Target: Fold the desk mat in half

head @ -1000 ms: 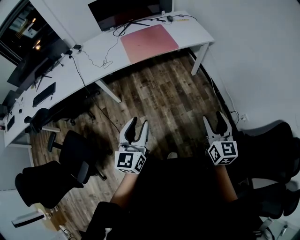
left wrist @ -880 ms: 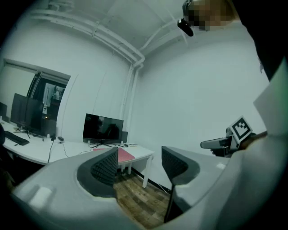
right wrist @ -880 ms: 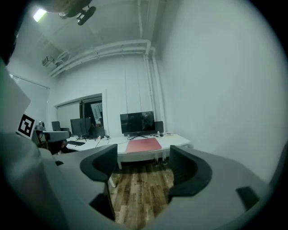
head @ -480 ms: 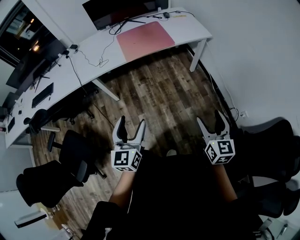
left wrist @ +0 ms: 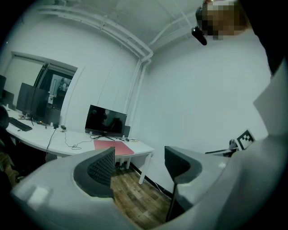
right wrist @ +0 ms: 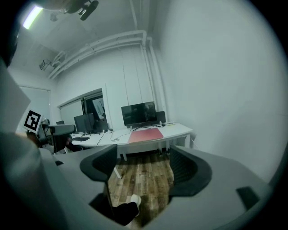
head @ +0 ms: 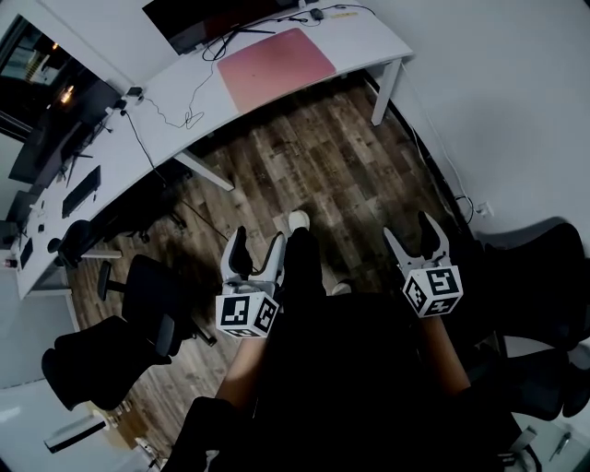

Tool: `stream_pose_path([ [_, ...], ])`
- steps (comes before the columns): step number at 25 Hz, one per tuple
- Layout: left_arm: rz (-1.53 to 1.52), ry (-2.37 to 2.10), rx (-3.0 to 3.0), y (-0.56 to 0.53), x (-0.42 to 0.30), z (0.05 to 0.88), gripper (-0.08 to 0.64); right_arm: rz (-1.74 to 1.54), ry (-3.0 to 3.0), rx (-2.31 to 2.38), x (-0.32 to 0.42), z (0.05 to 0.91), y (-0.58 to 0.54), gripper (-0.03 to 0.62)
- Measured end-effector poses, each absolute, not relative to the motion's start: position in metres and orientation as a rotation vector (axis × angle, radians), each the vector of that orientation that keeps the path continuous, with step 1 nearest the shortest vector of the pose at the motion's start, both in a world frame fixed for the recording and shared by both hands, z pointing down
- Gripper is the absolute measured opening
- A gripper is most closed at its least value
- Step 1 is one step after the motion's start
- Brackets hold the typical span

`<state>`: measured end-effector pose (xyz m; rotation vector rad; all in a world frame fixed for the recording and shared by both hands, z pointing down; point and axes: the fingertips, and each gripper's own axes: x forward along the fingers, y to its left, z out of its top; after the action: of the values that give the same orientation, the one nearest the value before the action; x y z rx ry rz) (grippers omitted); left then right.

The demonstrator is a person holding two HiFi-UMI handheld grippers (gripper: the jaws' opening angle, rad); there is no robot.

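**Both sets of jaws popped wide since a second ago, mat not touched**

Left gripper (head: 258,244) and right gripper (head: 410,235) were both partly closed a second back, and now their jaws are spread as far as they go with nothing in them. The person has also stepped forward: a leg with a white shoe (head: 298,221) now shows between the two grippers in the head view.

From the head view, both grippers hang over the wood floor (head: 341,175), well apart from the bench (head: 369,37). Only the right gripper view catches that shoe low down under its jaws. The left gripper view misses it, but picks up the other gripper's marker cube (left wrist: 245,139) off to the right. Between each pair of jaws it's only floor and the far bench.

The desk mat (head: 275,66) is a pinkish-red rectangle. It lies flat and unfolded on the white bench, just in front of the dark monitor (head: 203,18), with loose cables (head: 189,115) to one side.
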<state>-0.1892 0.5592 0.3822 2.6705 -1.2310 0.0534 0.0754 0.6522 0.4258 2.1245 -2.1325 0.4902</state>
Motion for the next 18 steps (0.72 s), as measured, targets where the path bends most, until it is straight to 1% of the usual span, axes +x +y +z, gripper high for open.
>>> stream_pose_path([
  [10, 0.042, -1.185, 2.69, 0.488, -0.166, 0.388, 0.33, 0.569, -2.08, 2.131, 0.091, 0.446, 0.595, 0.35],
  [14, 0.018, -1.181, 2.711, 0.44, -0.153, 0.382, 0.328, 0.563, -2.077, 2.12, 0.1, 0.446, 0.551, 0.35],
  [18, 0.023, -1.212, 2.698, 0.385, -0.154, 0.388, 0.33, 0.57, -2.112, 2.037, 0.096, 0.448, 0.494, 0.35],
])
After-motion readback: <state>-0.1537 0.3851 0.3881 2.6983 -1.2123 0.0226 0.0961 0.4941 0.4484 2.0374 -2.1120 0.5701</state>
